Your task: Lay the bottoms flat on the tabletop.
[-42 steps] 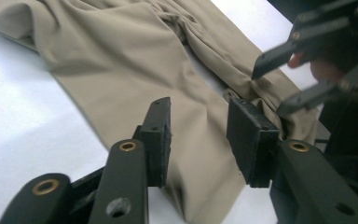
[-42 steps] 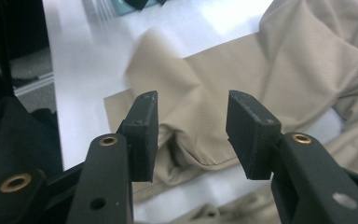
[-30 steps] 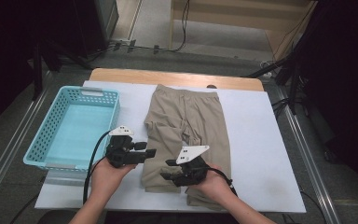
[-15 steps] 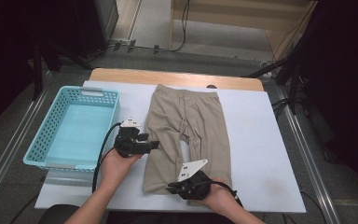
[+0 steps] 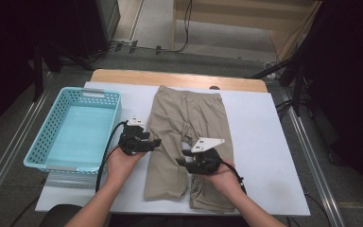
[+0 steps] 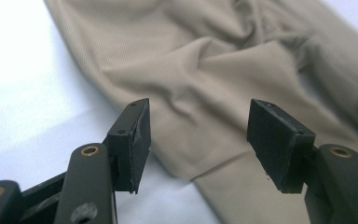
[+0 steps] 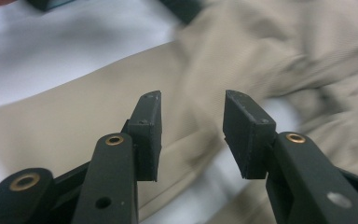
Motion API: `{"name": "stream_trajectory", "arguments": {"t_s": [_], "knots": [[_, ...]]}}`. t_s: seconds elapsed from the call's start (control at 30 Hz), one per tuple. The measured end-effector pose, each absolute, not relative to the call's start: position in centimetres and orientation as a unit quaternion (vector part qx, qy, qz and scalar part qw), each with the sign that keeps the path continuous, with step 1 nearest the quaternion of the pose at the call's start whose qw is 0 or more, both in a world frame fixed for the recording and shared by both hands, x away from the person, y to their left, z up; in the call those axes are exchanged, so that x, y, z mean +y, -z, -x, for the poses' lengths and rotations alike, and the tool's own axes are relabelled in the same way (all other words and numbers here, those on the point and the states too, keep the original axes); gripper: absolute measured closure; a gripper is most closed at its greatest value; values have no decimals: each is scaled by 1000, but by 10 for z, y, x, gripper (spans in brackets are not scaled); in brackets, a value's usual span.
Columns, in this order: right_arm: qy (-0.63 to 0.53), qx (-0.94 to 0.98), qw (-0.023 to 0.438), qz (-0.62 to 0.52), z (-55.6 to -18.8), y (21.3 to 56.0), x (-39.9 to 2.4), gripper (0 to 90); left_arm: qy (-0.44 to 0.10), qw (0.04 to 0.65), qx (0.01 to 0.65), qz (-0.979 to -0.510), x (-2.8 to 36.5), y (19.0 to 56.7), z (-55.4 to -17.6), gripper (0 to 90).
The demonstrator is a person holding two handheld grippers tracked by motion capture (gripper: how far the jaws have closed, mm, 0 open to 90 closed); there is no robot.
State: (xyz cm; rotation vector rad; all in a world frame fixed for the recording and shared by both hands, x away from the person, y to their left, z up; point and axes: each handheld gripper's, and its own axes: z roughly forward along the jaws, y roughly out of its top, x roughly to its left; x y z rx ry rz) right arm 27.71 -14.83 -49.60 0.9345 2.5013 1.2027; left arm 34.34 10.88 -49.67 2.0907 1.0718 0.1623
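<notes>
On table, trousers unfolded; right tool reopening.

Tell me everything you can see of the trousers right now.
The trousers are tan, of soft, finely ribbed cloth, lying flat on the white table, elastic waistband at the far edge, legs toward the person. Creases gather at the crotch, and the right leg's hem is rumpled. Both grippers hover open over the legs, gripping nothing.
</notes>
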Motion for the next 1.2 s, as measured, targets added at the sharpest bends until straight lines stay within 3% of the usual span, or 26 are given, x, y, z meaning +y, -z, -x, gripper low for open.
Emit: {"name": "stream_trajectory", "arguments": {"t_s": [0.2, 0.3, 0.4, 0.47, 0.57, 0.93, 1.2], "knots": [[-392, 837, 110, -366, -314, 509, -144, 565, -63, 382, 415, -824, 104, 511, -344, 442], [-374, 844, 107, -369, -322, 519, -138, 607, -66, 382, 411, -825, 103, 513, -342, 576], [-369, 844, 110, -372, -323, 522, -136, 773, -40, 380, 418, -824, 103, 514, -341, 772], [-365, 846, 85, -380, -324, 520, -138, 847, -20, 374, 423, -825, 104, 513, -341, 871], [-364, 847, 74, -379, -321, 515, -141, 851, -9, 358, 428, -830, 103, 506, -341, 880], [-411, 841, 52, -347, -273, 472, -169, 849, 14, 407, 395, -824, 120, 461, -296, 875], [-403, 860, 3, -311, -231, 474, -171, 831, 43, 395, 375, -838, 126, 461, -261, 873]]}}
